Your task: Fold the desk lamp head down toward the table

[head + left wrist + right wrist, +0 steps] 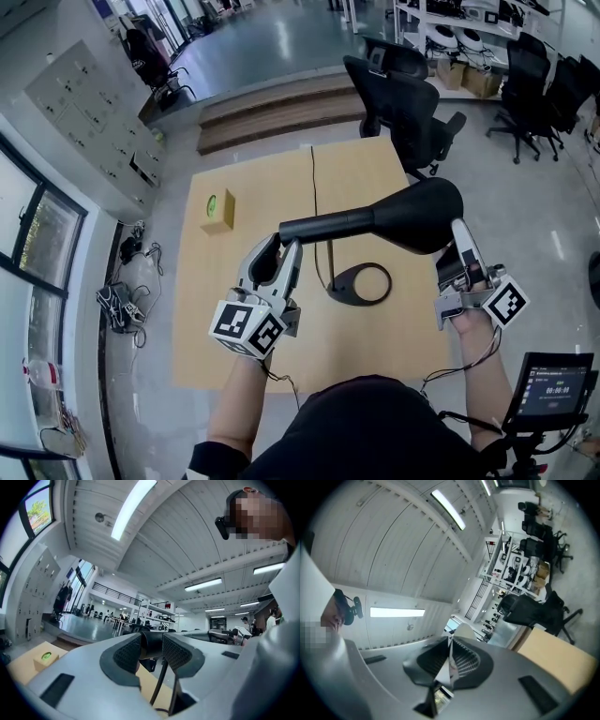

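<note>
**Head view.** Black desk lamp [375, 223] standing mid-worktop [234, 328] on an open ring base [361, 284]. Thin stem [328, 262] rising to a thick lamp arm [323, 226], lying about level and ending in a broad lamp head [422, 214]. Left gripper [286, 246] at the arm's free end, straddling it. Right gripper [459, 230] just beside the head's outer edge; touching or not, cannot tell from here.

Probably light, rigid plastic, smooth and a little slippery, with give only at the hinges. Best braced at the arm and pressed down on the head's upper shell. Gently, given a slim stem and a base likely easy to tip.

Small yellow box [217, 210] with a round green mark, well apart from the lamp; no words legible. Screen [553, 384] at lower right showing timer-like digits, too small to read.

**Left gripper view.** Fingers [126, 653] clamped on the lamp arm, pads against both its sides, with the stem dropping away below. No brand visible on the lamp.

**Right gripper view.** Fingers [466, 660] together, nothing between them. Lamp out of frame; office chairs [534, 609] beyond the worktop edge. No readable writing.
</note>
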The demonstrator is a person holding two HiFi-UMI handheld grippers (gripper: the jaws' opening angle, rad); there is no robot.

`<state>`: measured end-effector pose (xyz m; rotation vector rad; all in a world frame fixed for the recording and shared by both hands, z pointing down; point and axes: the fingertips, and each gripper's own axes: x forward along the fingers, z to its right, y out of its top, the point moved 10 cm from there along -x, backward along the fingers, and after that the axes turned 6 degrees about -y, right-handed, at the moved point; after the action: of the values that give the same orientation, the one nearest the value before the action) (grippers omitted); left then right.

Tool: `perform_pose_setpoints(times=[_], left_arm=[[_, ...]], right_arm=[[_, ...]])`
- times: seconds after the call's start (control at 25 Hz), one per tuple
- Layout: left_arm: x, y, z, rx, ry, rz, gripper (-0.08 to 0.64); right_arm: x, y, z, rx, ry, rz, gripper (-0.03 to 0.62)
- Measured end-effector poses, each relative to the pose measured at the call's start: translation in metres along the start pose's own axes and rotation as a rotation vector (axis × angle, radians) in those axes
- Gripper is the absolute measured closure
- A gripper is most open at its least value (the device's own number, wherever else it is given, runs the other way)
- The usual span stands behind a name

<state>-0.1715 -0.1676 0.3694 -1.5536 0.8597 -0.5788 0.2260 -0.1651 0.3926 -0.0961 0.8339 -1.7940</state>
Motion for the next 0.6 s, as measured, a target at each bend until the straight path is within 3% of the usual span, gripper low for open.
perform_pose_setpoints(times=[0.6], left_arm=[[0.003,0.022,0.015,0.217,0.023,-0.04,0.414]], right_arm=[[-0.018,-0.028,0.033,0.165,-0.063,-0.021,0.56]])
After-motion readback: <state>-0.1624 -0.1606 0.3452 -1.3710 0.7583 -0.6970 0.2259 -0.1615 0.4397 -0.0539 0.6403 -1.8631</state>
